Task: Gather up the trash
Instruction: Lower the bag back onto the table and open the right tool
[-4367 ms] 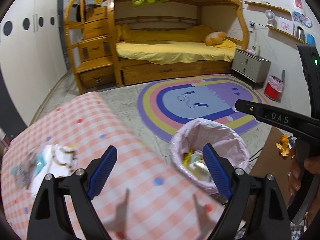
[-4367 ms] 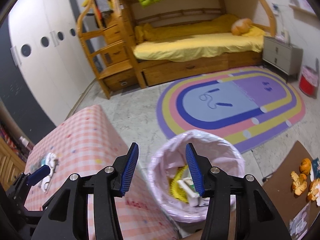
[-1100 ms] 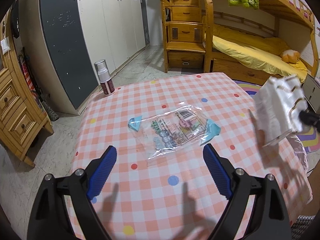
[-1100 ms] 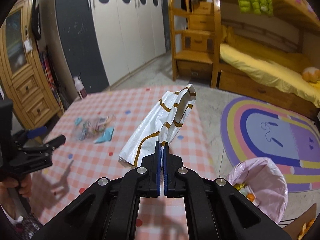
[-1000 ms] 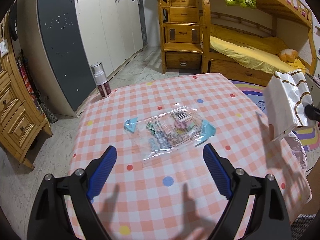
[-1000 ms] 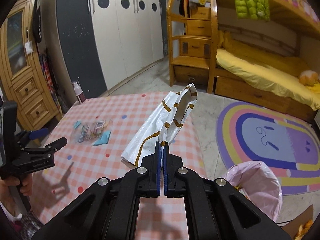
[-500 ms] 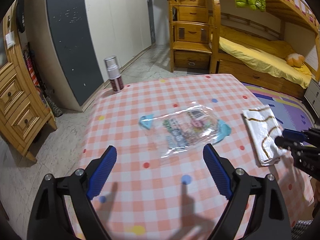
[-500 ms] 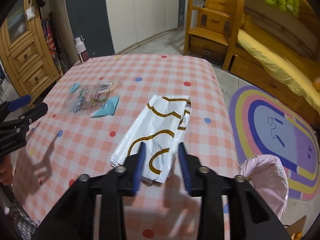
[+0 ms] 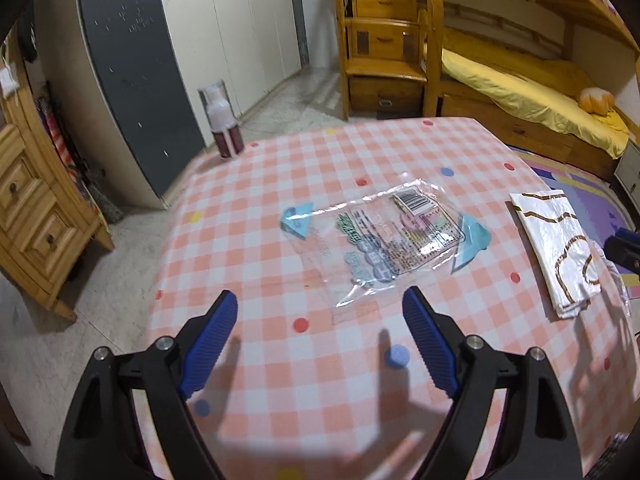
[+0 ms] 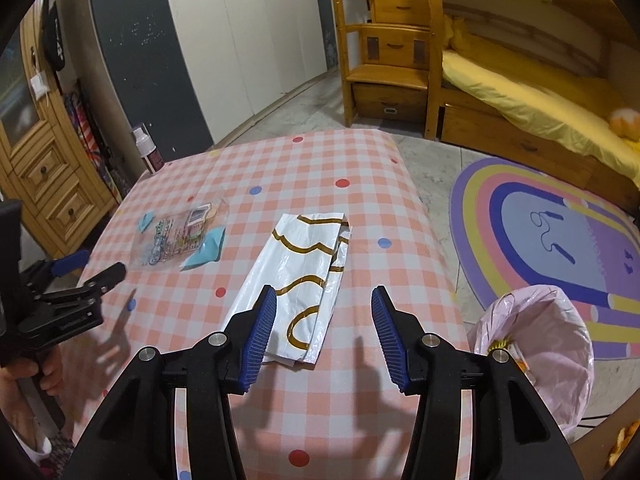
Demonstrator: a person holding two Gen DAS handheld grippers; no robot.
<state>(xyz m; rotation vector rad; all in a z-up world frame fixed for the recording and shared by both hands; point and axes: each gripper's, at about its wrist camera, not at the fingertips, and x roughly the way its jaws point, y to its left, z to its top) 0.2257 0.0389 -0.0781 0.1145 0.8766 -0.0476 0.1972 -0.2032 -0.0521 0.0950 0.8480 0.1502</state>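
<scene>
A white plastic bag with gold lines (image 10: 308,276) lies flat on the pink checked table (image 10: 360,168), just ahead of my open, empty right gripper (image 10: 322,322); it also shows in the left wrist view (image 9: 556,252). A clear printed wrapper with blue corners (image 9: 392,240) lies mid-table, ahead of my open, empty left gripper (image 9: 320,340); it also shows in the right wrist view (image 10: 180,238). The left gripper (image 10: 92,268) shows at the left of the right wrist view. A bin with a pink liner (image 10: 536,352) stands on the floor right of the table, holding trash.
A spray bottle (image 9: 224,124) stands at the table's far left corner. Wardrobes (image 9: 160,40), a wooden drawer unit (image 9: 32,208), a bunk bed with stairs (image 9: 400,40) and a rainbow rug (image 10: 560,232) surround the table. Orange peel (image 10: 624,440) lies on the floor at far right.
My right gripper opened and let go of the white bag, which now lies flat on the table; the gripper has since opened wider and drawn back. The left gripper moved slightly closer to the wrapper.
</scene>
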